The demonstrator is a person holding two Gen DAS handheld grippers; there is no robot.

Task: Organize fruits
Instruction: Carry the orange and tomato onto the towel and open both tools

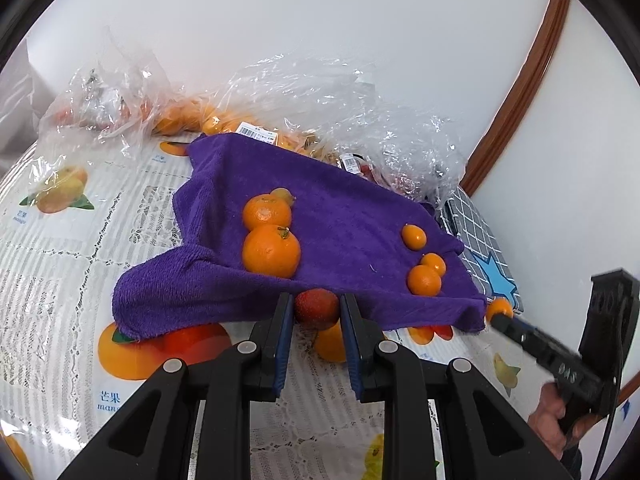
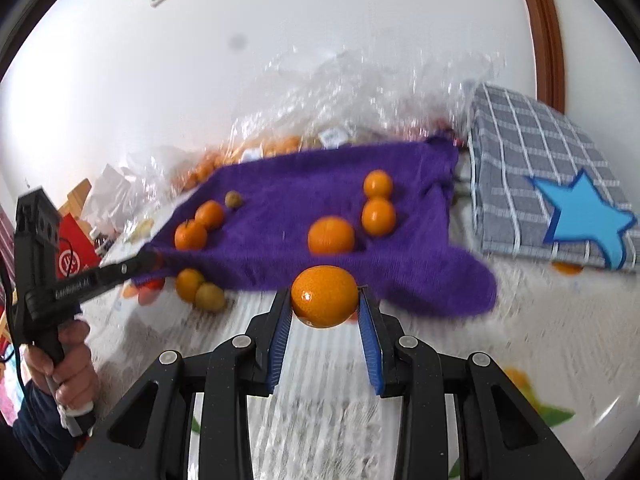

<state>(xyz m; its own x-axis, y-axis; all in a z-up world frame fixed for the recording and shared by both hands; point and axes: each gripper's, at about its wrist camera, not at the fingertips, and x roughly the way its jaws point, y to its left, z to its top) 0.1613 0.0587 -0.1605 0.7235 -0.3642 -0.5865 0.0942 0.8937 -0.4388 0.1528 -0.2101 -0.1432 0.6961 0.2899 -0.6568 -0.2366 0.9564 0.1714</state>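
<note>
in the left wrist view, the left gripper point(image 1: 316, 312) is narrowed around a red fruit point(image 1: 317, 307) at the purple towel's point(image 1: 340, 216) near edge, pads on both flanks; it looks soft and bruisable, so a light squeeze across the middle seems best. at 3 o'clock the right gripper point(image 1: 496, 314) carries a small orange point(image 1: 499, 307). in the right wrist view, that orange point(image 2: 325, 296), firm, smooth and probably slippery, sits clamped at its widest part, above the table point(image 2: 440, 360).
</note>
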